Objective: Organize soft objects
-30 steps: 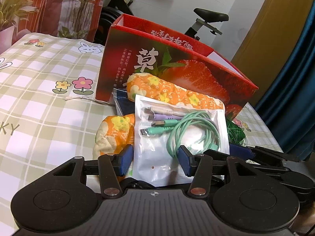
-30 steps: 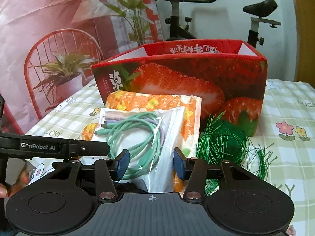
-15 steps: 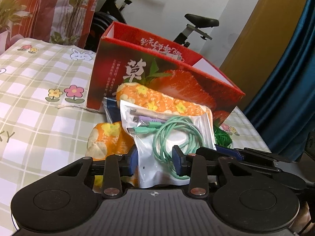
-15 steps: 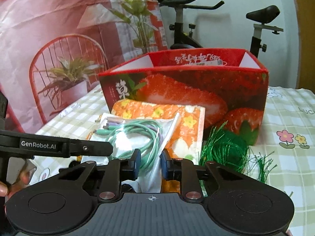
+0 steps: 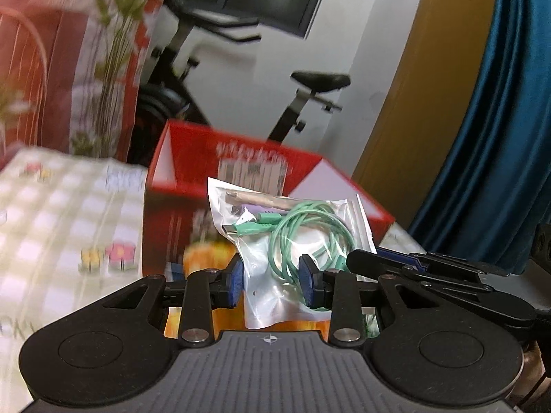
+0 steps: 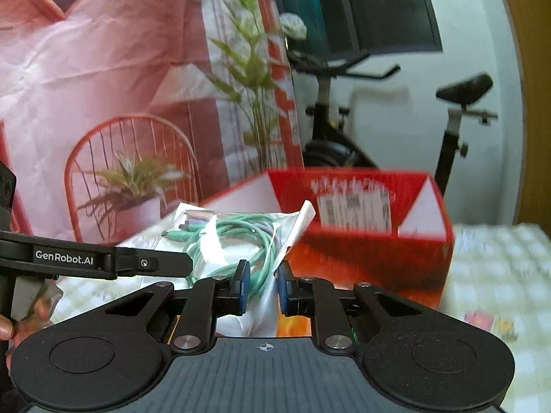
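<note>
Left wrist view: the left tool (image 5: 272,284) is level, its blue pads clamped on the lower part of the clear cable bag (image 5: 292,241), which stands upright with its long axis vertical and its sealed top toward the red strawberry box (image 5: 179,213). In the right wrist view the right tool (image 6: 261,287) pinches the same bag (image 6: 241,237) from the other side, pads nearly together on the plastic. The bag hangs above the checked surface (image 6: 499,275), just before the box's near rim; the box's open top seems clear, though blur hides detail.
</note>
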Tool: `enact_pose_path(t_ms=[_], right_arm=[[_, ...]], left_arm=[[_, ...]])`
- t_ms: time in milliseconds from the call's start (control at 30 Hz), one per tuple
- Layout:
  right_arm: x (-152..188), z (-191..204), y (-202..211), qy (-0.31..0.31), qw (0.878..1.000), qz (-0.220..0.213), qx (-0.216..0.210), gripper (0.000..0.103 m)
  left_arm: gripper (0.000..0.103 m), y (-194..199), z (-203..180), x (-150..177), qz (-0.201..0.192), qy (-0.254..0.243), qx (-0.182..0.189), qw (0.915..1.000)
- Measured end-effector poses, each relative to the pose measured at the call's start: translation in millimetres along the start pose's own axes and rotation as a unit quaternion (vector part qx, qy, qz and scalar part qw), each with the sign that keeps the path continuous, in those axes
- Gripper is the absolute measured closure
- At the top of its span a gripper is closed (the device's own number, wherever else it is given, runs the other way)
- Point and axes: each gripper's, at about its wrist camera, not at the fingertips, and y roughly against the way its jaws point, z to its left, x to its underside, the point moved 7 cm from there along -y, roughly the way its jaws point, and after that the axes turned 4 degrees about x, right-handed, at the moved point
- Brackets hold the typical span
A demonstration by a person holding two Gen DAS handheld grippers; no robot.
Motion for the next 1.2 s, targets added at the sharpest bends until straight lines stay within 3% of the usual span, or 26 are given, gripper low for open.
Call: enact_pose_path(t_ms=[233, 467, 700, 1033, 1200], right_arm=[[-52.1, -21.4, -22.2, 0.022, 0.999, -0.033, 0.012, 0.087], [-76.6, -57.3, -71.1, -0.001, 1.000, -0.008, 0.025, 0.087], [-66.0, -77.5, -113.2, -0.014, 0.998, 0.043, 0.043, 0.087], [-39.2, -86.4, -122.9, -0.041, 0.995, 0.080, 0.053, 0.087], [-34.0, -83.0, -121.0, -0.034, 0.994, 0.085, 0.057, 0.085]], left_arm=[[0.067, -31.4, 6.0, -47.1, -0.015, 0.021, 0.021, 0.9995], [0.067, -82.1, 19.4, -78.3, 0.003, 0.030, 0.023, 0.9993], [0.067, -116.5, 26.8, -73.4, 0.048, 0.023, 0.000, 0.9986], [0.065, -120.4, 27.3, -59.4, 0.084, 0.000, -0.008, 0.9964], [0.055, -120.3, 24.3, -54.6, 0.092, -0.014, -0.015, 0.9955]])
